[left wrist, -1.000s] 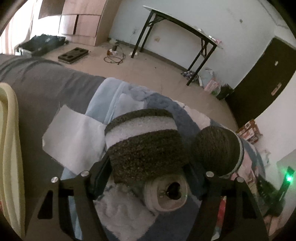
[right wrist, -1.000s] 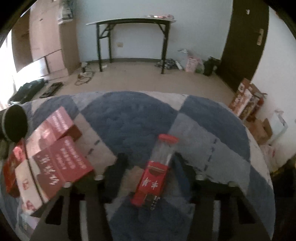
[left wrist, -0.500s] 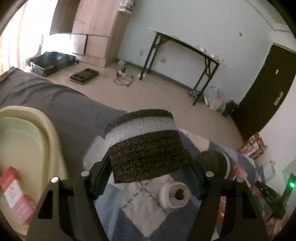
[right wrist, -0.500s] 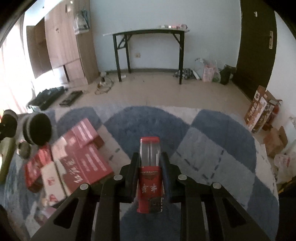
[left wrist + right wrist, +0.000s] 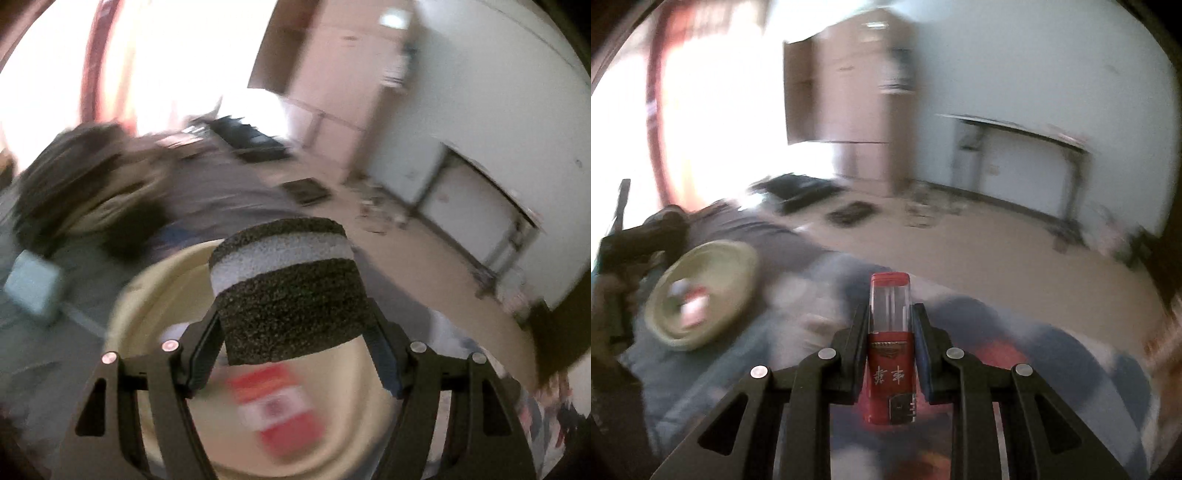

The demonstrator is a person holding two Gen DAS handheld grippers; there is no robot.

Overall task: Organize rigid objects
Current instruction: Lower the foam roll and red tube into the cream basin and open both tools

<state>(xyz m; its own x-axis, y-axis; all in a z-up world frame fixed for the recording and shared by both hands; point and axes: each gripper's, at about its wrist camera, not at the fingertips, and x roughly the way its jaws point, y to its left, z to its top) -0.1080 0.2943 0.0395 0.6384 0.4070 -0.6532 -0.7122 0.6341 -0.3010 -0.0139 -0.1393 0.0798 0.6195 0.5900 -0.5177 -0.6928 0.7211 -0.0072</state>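
Left gripper (image 5: 293,332) clamps foam roll (image 5: 291,295); right gripper (image 5: 889,325) clamps red box (image 5: 890,347) pointing forward.

Both tongs (image 5: 291,325) (image 5: 890,332) seemingly clamped

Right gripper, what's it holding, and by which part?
The right gripper is shut on the red box, clamped across its middle, its clear top sticking out.

Motion blur is smearing both views. The foam roll (image 5: 291,295) is hiding part of the basin (image 5: 147,288); a red-and-white box (image 5: 280,410) inside is showing no legible print. The basin's lower rim is running off frame.
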